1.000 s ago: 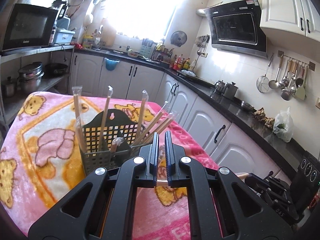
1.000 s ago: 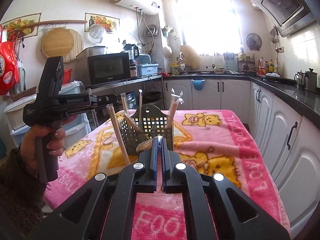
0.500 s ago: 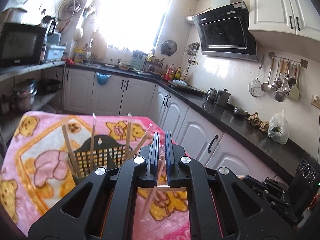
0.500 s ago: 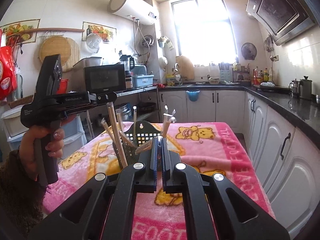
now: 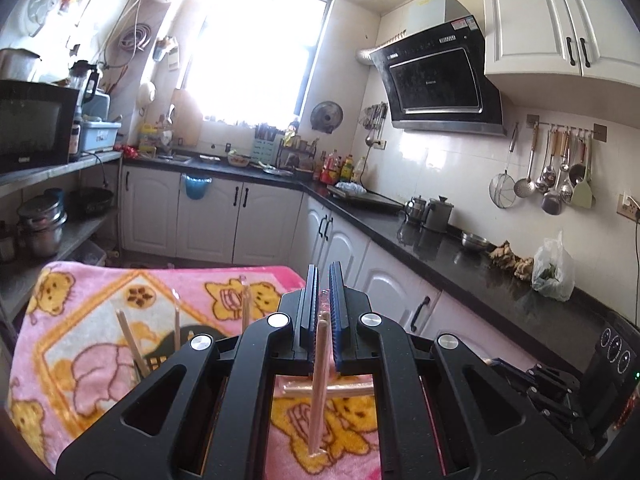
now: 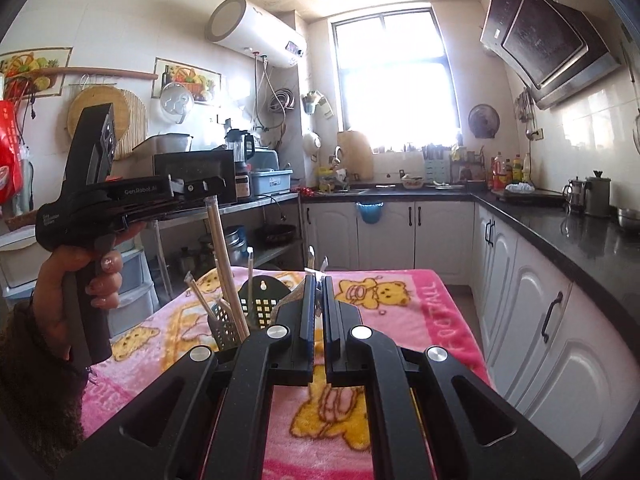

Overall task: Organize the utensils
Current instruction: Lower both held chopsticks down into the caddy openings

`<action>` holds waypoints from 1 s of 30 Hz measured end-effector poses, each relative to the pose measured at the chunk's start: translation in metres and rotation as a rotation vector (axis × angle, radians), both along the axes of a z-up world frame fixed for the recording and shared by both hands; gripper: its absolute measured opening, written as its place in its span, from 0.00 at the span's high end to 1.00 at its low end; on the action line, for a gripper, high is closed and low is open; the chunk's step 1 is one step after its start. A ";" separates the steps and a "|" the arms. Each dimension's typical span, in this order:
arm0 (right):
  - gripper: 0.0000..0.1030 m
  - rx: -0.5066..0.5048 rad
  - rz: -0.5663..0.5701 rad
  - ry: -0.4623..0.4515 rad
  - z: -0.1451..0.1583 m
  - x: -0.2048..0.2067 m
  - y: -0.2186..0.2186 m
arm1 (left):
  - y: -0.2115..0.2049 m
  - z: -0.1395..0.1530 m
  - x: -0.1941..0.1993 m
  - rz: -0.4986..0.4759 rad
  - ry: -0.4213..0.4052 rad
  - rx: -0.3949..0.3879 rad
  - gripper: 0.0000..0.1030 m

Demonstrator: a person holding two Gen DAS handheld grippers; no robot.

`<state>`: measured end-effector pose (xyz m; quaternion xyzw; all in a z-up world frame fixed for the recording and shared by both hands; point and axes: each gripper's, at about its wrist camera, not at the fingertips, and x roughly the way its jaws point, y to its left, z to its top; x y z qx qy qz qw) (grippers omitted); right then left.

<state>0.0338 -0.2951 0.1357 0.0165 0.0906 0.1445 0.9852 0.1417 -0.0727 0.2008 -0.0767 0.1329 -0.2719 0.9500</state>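
A wrapped chopstick (image 5: 320,384) is being held upright by the closed left gripper (image 5: 323,304), above the basket (image 6: 262,308); the right gripper (image 6: 317,304) is pinching a wrapper.

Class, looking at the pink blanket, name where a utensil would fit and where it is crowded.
Free: the blanket between the black basket and the "FOOTBALL" edge, and the near strip. Crowded: the basket, bristling with wrapped chopsticks.
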 end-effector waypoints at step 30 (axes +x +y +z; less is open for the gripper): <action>0.96 -0.181 0.015 0.001 0.038 0.088 0.053 | 0.054 0.045 0.047 0.267 -0.128 -0.025 0.97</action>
